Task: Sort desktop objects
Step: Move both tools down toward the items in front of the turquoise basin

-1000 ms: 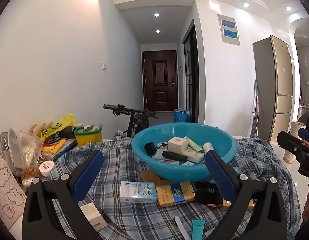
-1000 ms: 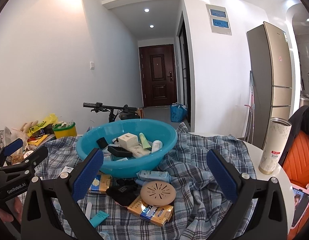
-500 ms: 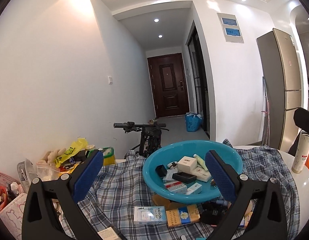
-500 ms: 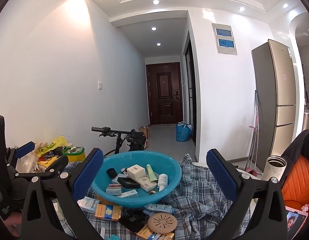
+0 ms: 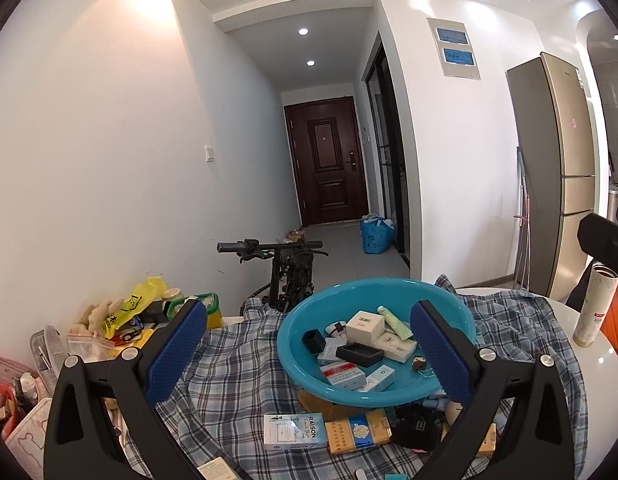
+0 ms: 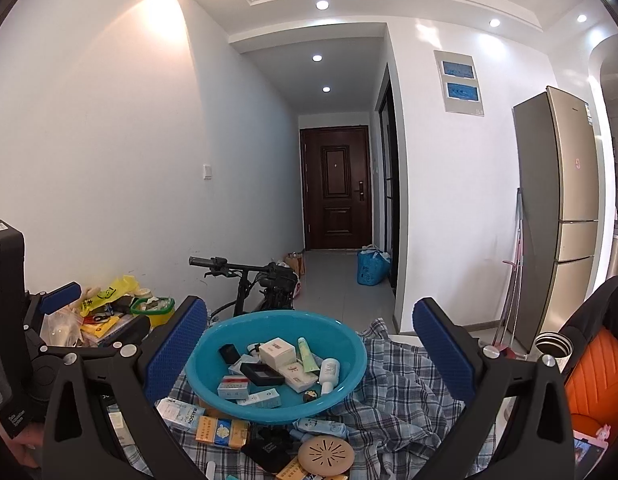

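Several small boxes and tubes already lie in the blue basin point(image 5: 373, 360) on the cloth-covered table point(image 5: 521, 328). Unsorted items remain in front of it: a white-blue box point(image 5: 295, 431), a yellow box point(image 5: 357, 432), a black pouch point(image 5: 419, 428) and a round tan disc point(image 6: 326, 456). Both the left hand-held gripper point(image 5: 309, 352) and the right hand-held gripper point(image 6: 309, 356) hover above the table, jaws apart, empty. Sorting appears partly complete.

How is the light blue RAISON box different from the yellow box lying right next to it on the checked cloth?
The RAISON box is pale blue and white with dark lettering on its end; the yellow box is orange-yellow with a blue-and-white emblem. The RAISON box lies nearer the left gripper, the yellow box nearer the black pouch. Both lie flat, side by side, outside the blue basin, and look similar in size.
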`<control>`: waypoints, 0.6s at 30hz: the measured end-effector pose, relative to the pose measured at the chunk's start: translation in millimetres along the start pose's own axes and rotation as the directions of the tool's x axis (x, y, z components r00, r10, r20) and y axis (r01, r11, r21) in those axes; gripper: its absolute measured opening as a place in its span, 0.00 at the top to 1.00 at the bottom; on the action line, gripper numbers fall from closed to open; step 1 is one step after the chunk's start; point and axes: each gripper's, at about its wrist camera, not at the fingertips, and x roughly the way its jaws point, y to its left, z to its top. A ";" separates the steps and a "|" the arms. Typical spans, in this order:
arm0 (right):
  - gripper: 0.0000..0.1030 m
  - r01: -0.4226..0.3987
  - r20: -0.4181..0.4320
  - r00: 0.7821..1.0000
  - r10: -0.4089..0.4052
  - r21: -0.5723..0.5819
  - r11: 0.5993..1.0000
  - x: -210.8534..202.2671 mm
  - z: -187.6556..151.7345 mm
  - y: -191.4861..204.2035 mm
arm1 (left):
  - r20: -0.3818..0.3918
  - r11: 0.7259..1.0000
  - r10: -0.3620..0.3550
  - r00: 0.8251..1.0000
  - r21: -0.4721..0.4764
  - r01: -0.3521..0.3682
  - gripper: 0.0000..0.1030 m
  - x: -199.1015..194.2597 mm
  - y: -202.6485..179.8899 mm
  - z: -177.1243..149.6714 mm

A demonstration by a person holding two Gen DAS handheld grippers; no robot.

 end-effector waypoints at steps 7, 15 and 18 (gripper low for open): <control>0.00 -0.015 -0.064 0.998 0.014 -0.019 1.000 10.2 -10.0 4.4 | -0.100 1.000 -0.022 0.995 0.016 0.023 0.00 20.4 -8.3 -9.5; 0.00 -0.022 -0.131 0.991 0.021 -0.002 1.000 26.1 -30.0 4.0 | -0.186 1.000 -0.023 0.982 0.014 0.026 0.00 41.8 -9.4 -36.6; 0.00 -0.023 -0.167 0.986 0.022 -0.001 1.000 34.5 -40.3 4.5 | -0.205 1.000 -0.028 0.978 0.008 0.030 0.00 47.2 -8.9 -44.4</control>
